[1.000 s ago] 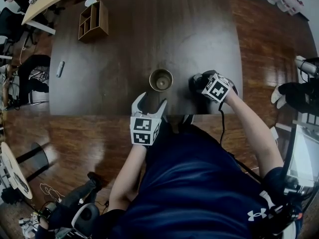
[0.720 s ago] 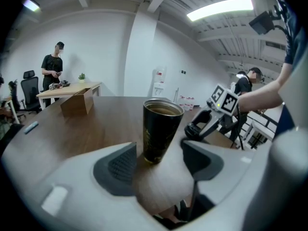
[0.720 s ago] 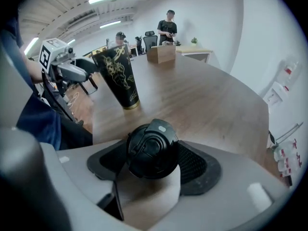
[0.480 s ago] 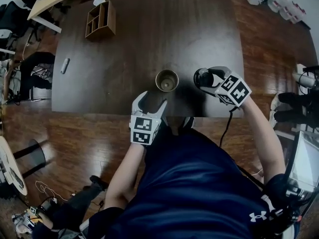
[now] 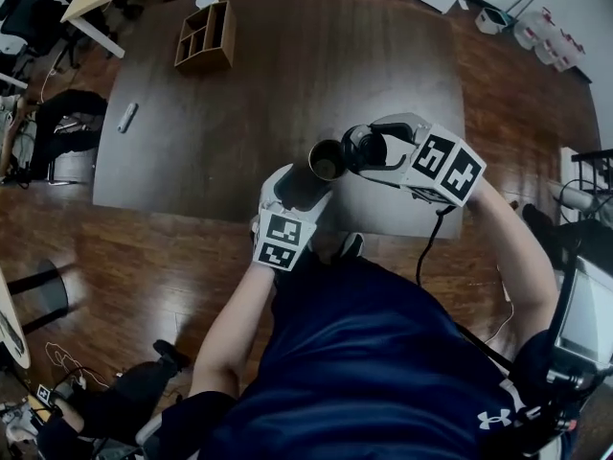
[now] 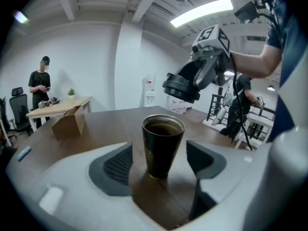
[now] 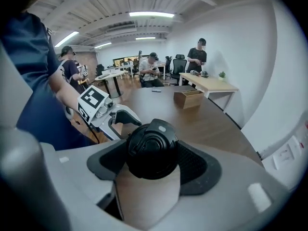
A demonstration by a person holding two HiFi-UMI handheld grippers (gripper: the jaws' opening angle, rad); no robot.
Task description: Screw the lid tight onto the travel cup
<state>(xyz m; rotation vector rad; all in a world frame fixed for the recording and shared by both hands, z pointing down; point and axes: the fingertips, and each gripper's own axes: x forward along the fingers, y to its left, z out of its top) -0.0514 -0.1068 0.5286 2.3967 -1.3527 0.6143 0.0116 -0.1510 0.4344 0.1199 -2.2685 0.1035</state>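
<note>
A dark metal travel cup (image 5: 326,159) stands open-topped near the front edge of the brown table (image 5: 287,75). In the left gripper view the cup (image 6: 162,146) is upright between the two pads of my left gripper (image 6: 161,163), with a gap on each side. Its jaws are opening. My left gripper (image 5: 308,178) reaches the cup from the near side. My right gripper (image 5: 369,149) is shut on the black lid (image 7: 151,150) and holds it in the air just right of the cup's rim. The lid (image 6: 180,88) hangs above and behind the cup.
A wooden box with compartments (image 5: 206,36) sits at the table's far left, and a small pale bar (image 5: 125,117) lies near the left edge. The table's front edge runs just behind my left gripper. People stand and sit at desks farther off in the room.
My right gripper has lifted the lid off the table and carried it left to the cup's rim. My left gripper has moved forward so its jaws flank the cup.
</note>
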